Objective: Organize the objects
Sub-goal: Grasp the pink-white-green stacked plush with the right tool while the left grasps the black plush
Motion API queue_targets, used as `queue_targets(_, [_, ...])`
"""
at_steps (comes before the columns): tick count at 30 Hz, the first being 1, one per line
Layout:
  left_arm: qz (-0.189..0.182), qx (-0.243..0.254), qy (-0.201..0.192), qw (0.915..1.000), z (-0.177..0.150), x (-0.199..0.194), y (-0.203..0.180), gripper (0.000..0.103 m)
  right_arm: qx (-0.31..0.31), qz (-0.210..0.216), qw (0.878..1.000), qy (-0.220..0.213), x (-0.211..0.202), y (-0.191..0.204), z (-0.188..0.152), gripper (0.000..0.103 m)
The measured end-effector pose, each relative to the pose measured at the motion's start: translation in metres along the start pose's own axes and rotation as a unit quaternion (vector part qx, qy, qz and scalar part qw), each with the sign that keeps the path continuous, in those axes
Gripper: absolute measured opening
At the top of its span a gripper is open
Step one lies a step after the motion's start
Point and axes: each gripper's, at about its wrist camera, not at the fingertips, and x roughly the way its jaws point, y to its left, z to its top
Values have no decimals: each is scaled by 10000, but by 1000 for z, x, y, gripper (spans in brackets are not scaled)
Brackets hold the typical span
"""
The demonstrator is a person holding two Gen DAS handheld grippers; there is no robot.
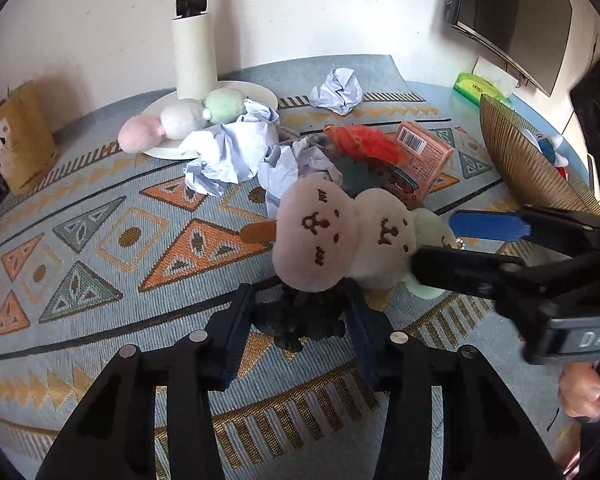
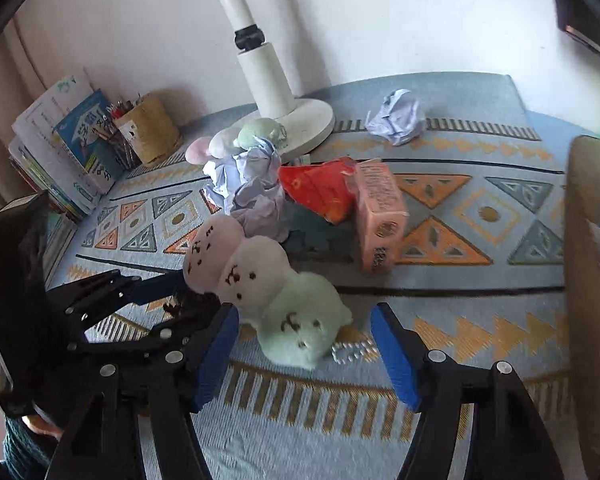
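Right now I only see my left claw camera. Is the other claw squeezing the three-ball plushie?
Observer: No. The right claw stands open around the plushie's green end, with a clear gap on one side.
Operator: What's next to the pencil box?
Observer: Books lean against the wall, left of the pencil box.
Operator: And my claw?
Observer: From the side, the left claw pinches a dark lump just below the pink end.

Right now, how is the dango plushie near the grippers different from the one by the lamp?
The near plushie lies on the mat, faces up, between the grippers. The far plushie leans on the lamp base, faces hidden, beside crumpled paper. Both have pink, white and green balls.
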Motion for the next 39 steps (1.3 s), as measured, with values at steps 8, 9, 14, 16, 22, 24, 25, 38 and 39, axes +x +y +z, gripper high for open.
queue_targets(8, [-92, -259, 14, 9996, -2, -5, 9, 42, -44, 168, 9998, -57, 6, 9, 0, 36])
queue_targets(9, [-106, -328, 9, 9994, -4, -7, 10, 42, 51, 176, 9998, -112, 1, 7, -2, 36])
queue_targets(14, [12, -490, -127, 9987, -23, -30, 7, 42, 695, 29, 9968, -383, -33, 1, -19, 36])
queue_targets(16, [99, -573, -224, 9981, -31, -42, 7, 42, 1096, -141, 9928, -468, -50, -2, -31, 36])
queue_targets(22, [251, -896, -472, 9945, -52, -56, 17, 42, 2135, -86, 9767, -195, -65, -6, -77, 41])
queue_targets(24, [556, -938, -602, 9922, -54, -60, 18, 42, 2004, 222, 9794, 131, -55, 0, -85, 41])
queue_targets(25, [527, -972, -719, 9913, -56, -64, 18, 42, 1780, 283, 9834, 199, -53, 4, -88, 41])
queue_targets(38, [443, -916, -775, 9918, -57, -62, 19, 42, -836, -1033, 9910, -174, -42, 47, -81, 77])
queue_targets(39, [425, -913, -785, 9918, -58, -63, 18, 45, -822, -1078, 9906, -174, -37, 47, -79, 77])
